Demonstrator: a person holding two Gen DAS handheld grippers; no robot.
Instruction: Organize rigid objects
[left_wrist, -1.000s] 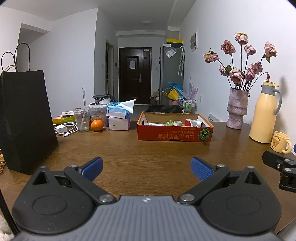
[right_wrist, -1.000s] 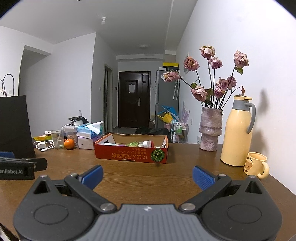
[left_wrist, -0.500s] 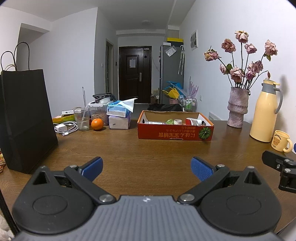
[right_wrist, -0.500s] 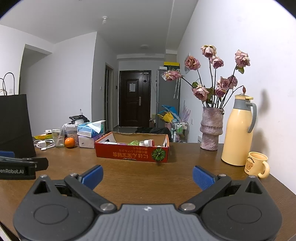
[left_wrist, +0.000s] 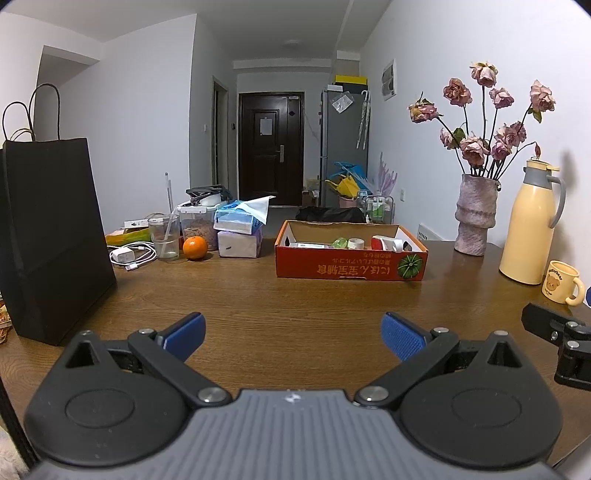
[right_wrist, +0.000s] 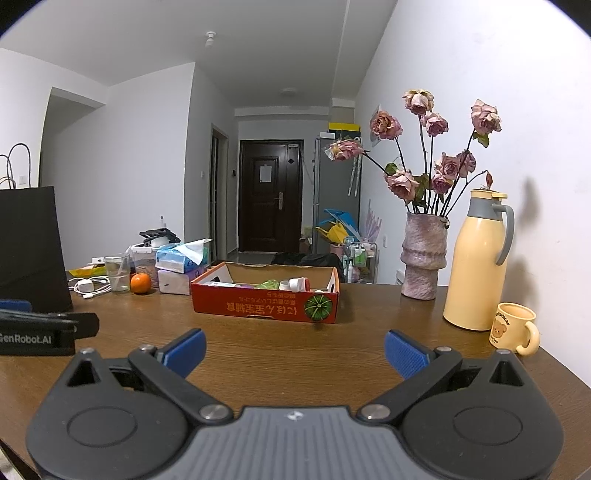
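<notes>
Left wrist view: left gripper over wooden table, fingers spread wide, nothing between them. Red cardboard box straight ahead beyond fingertips, well apart, small items inside. Orange and glass ahead-left of left finger; black paper bag far left. Vase, thermos, mug ahead-right.

Right wrist view: right gripper fingers wide, empty. Box ahead, slightly left of centre. Mug just beyond right finger; thermos behind it.

box contents half hidden behind its wall (labels unreadable), black bag cropped
</notes>
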